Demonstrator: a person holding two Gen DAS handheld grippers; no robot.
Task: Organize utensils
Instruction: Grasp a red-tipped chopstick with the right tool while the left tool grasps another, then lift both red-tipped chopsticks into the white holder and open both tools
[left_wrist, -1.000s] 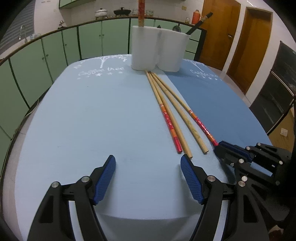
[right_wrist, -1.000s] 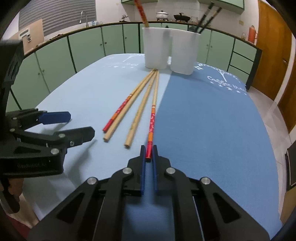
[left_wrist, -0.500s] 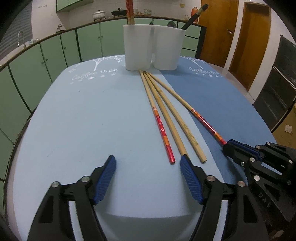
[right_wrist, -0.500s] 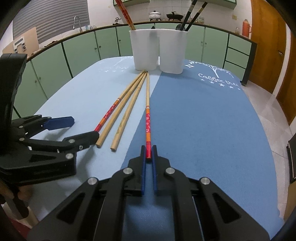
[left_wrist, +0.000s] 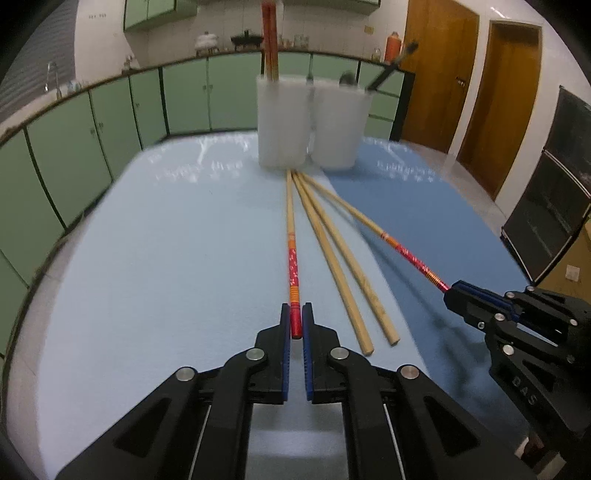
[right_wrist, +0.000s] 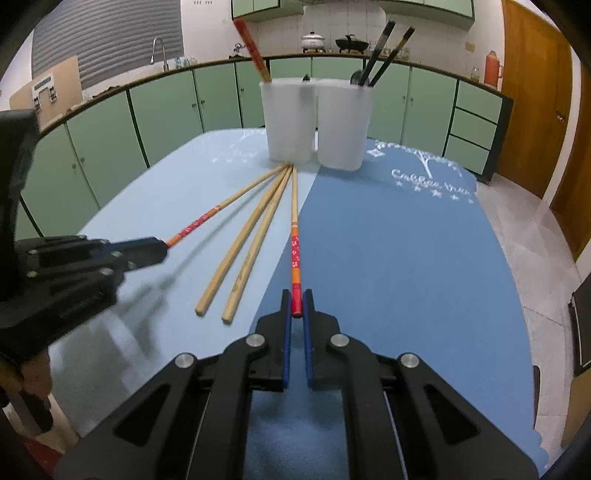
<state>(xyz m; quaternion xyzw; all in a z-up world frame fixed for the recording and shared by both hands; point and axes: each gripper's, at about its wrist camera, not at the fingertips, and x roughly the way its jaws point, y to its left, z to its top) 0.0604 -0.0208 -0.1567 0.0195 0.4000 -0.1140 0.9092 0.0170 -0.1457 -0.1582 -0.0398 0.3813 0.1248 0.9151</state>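
Note:
Four chopsticks fan out from two white cups (left_wrist: 282, 125) (left_wrist: 338, 129) at the table's far side. My left gripper (left_wrist: 296, 314) is closing, its blue pads pressing the red end of the leftmost chopstick (left_wrist: 291, 258). My right gripper (right_wrist: 296, 301) is shut on the red end of the rightmost chopstick (right_wrist: 294, 243). Each gripper shows in the other's view: the right gripper (left_wrist: 452, 291) at the right, the left gripper (right_wrist: 162, 247) at the left. Two plain wooden chopsticks (left_wrist: 332, 266) (right_wrist: 243, 243) lie loose between them. Red chopsticks stand in the left cup (right_wrist: 290, 122), dark utensils in the right cup (right_wrist: 343, 125).
The table (left_wrist: 147, 277) has a cloth that is light blue on the left and dark blue (right_wrist: 406, 258) on the right. Green cabinets (left_wrist: 92, 140) curve round behind it. Wooden doors (left_wrist: 436, 74) stand at the right. A person's hand (right_wrist: 33, 384) holds the left gripper.
My left gripper's jaws went from wide open to closed on the leftmost red-ended chopstick, after shifting right over it. The right gripper stayed shut on its chopstick.

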